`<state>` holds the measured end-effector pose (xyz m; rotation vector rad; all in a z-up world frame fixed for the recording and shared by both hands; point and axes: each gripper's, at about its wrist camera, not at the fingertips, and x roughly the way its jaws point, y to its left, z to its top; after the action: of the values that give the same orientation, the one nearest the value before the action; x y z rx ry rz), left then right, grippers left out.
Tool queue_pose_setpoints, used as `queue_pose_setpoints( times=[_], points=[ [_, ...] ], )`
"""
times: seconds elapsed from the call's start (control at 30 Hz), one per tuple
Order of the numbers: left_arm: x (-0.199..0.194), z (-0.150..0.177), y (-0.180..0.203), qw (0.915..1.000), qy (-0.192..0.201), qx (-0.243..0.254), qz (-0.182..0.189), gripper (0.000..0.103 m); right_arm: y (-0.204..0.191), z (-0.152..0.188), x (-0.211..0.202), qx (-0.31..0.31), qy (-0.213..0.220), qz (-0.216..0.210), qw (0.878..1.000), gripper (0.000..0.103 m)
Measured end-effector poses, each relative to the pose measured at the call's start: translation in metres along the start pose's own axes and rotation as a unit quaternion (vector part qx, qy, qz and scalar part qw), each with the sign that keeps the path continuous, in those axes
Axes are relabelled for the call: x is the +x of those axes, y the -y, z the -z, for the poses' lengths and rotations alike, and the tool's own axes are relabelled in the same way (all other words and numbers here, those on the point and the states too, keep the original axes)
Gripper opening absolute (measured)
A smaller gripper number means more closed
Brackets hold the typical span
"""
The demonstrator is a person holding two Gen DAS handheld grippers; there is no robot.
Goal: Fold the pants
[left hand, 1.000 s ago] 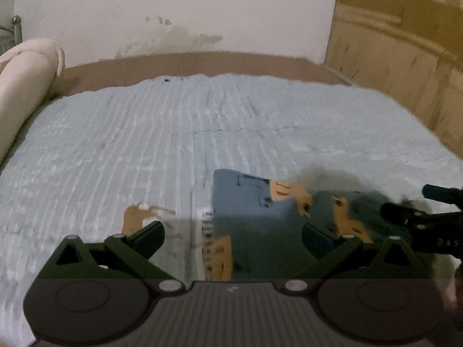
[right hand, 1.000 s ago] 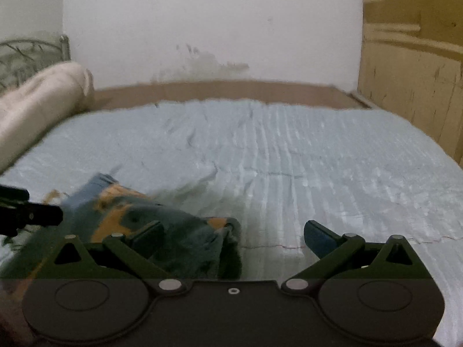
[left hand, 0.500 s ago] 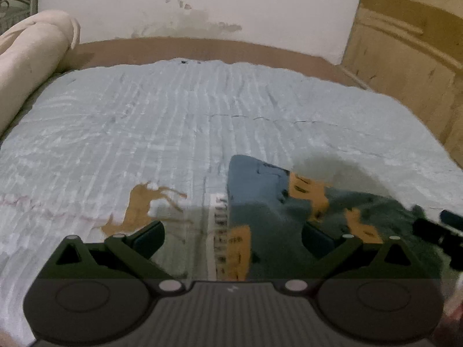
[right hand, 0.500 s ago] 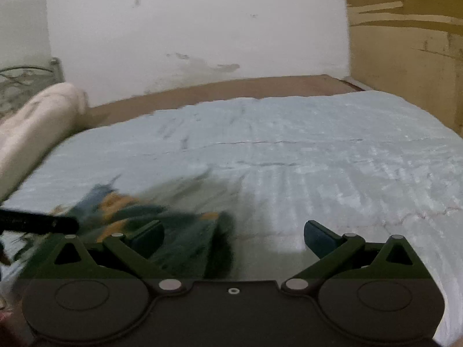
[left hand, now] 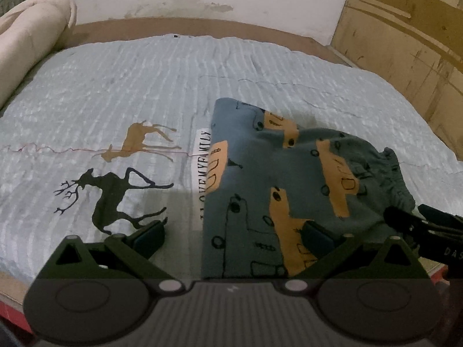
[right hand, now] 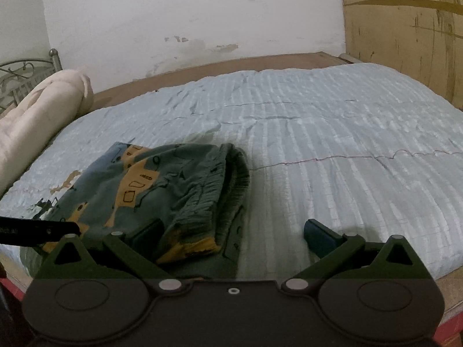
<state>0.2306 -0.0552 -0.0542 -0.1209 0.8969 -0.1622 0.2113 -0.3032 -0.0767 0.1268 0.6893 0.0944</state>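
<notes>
The pants (left hand: 277,179) lie folded into a compact bundle near the front edge of the bed (left hand: 144,86), blue-grey with orange patches, the gathered waistband on their right side. Both claws are spread apart and hold nothing: the left claw (left hand: 234,234) hovers over the bundle's near left edge, the right claw (right hand: 231,234) over its near right corner, one finger above the cloth and the other above bare bedspread.

The folding looks close to done — the bundle is small and layered, so this reads as the release or check after a fold. Any next move would call for squaring it up: the waistband end sits puffed and uneven, and a light press or a pinch at that edge may flatten it.

The left wrist view alone shows the deer prints (left hand: 115,196) and a lettered strip on the bedspread beside the pants. The right wrist view shows the waistband's stacked layers side-on — and a metal bedstead (right hand: 26,72) behind the rolled beige bedding (right hand: 37,115).
</notes>
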Motion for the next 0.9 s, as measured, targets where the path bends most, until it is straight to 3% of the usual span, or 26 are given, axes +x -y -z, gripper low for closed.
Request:
queue_pose_setpoints(
  times=[0.13,0.33,0.53,0.7,0.9],
  points=[
    [-0.002,0.001,-0.002,1.0,-0.002,-0.005,-0.001,0.103,0.001,0.0,-0.004,0.005,0.005,-0.008,1.0,0.102],
    [-0.004,-0.005,-0.004,1.0,0.006,-0.004,-0.001,0.103,0.009,-0.01,-0.012,0.035,0.041,-0.109,0.993,0.102],
    [0.009,-0.022,-0.007,0.9999,0.011,0.003,0.007,0.103,0.013,-0.037,0.024,0.05,0.008,-0.128,0.99,0.102],
    [0.027,-0.03,-0.016,0.9997,-0.005,-0.01,0.023,0.103,0.03,-0.047,0.064,0.1,-0.034,-0.151,0.983,0.102],
    [0.023,-0.023,-0.025,0.9972,-0.006,-0.035,0.066,0.102,0.039,-0.038,0.064,0.147,-0.015,-0.201,0.968,0.102]
  ],
)
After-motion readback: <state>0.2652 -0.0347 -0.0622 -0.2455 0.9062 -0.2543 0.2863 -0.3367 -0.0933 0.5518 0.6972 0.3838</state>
